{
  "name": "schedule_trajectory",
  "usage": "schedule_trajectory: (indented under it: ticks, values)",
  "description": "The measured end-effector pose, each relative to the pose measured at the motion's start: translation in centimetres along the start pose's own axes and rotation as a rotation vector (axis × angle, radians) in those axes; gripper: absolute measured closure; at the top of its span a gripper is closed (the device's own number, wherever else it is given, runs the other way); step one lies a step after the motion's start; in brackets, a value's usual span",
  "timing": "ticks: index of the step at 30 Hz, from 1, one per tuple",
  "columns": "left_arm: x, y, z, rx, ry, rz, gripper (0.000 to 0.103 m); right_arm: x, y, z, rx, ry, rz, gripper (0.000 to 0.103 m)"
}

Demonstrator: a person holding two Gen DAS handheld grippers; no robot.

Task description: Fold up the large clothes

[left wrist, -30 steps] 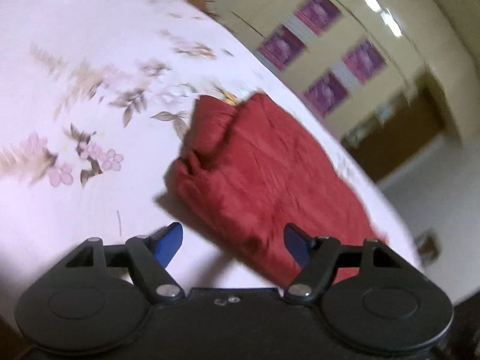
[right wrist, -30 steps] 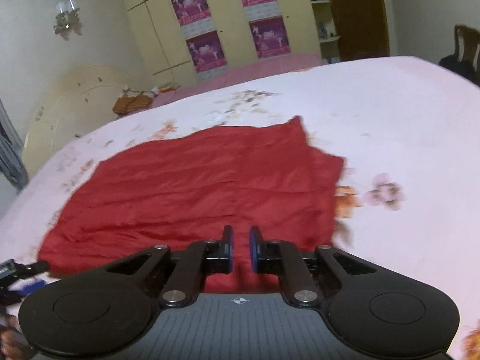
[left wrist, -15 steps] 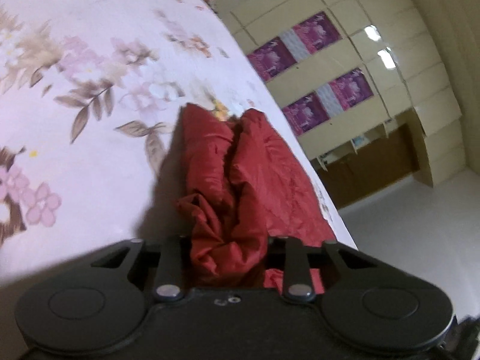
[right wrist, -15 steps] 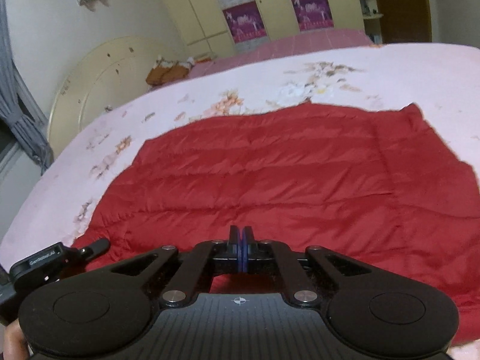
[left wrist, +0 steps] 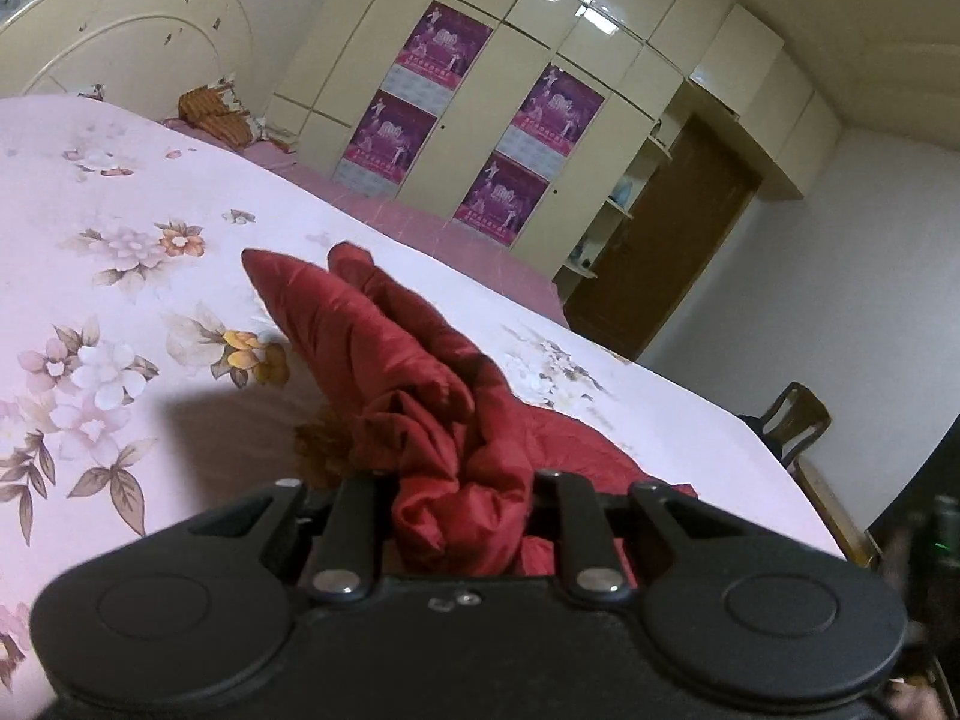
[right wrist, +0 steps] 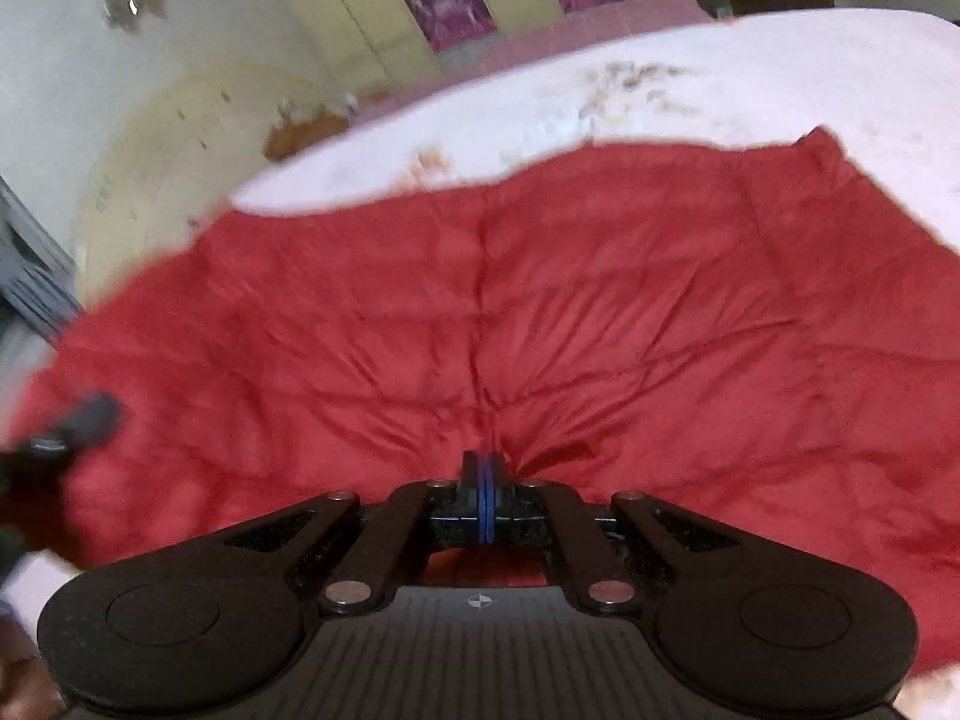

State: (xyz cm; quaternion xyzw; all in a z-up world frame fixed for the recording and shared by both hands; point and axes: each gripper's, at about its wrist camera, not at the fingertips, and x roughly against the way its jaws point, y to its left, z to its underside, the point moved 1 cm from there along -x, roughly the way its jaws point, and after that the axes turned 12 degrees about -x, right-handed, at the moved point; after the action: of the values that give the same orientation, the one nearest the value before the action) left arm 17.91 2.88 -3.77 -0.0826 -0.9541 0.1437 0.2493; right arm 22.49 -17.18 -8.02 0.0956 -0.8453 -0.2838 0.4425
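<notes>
Your left gripper pinches a bunched jacket end; its length runs toward the bed's far edge; your right gripper nips the near hem.

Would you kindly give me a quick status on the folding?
Left hand-held gripper shut on bunched red quilted garment. Right hand-held gripper shut on its near edge. Garment spread on floral bedsheet; nothing in the way.

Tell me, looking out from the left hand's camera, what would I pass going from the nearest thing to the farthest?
left gripper, clamped on bunched red fabric → red garment trailing away across the floral bedsheet → orange patterned pillow at the bed's far end → cream wardrobe with purple posters.
</notes>
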Motion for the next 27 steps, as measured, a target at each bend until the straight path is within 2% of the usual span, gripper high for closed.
schedule_trajectory:
  ticks: [3,7,12,15,19,22,27]
  values:
    - [0.4,-0.7,-0.4,-0.021,0.002,-0.003,0.084,1.9,-1.1,1.1,-0.021,0.057,-0.033,0.102]
    - [0.9,-3.0,-1.1,-0.035,-0.017,0.023,0.084,-0.7,-2.3,2.7,-0.002,0.154,-0.016,0.102]
    - [0.3,-8.7,-1.9,-0.164,-0.025,0.019,0.084,-1.3,-3.5,1.8,-0.007,0.183,-0.072,0.102]
    - [-0.6,-11.1,-1.9,-0.192,-0.02,0.024,0.084,1.7,-5.2,0.1,-0.041,0.102,-0.128,0.102]
    - [-2.0,-14.8,-1.6,-0.225,-0.009,0.054,0.084,5.8,-9.1,-1.9,-0.019,-0.01,-0.059,0.102]
    - [-3.8,-17.5,-1.0,-0.253,0.015,0.085,0.084,7.9,-12.8,-3.1,-0.093,-0.043,-0.042,0.102]
    - [-7.8,-21.5,1.3,-0.297,0.116,0.144,0.084,10.1,-16.4,-4.7,-0.178,-0.075,-0.039,0.102]
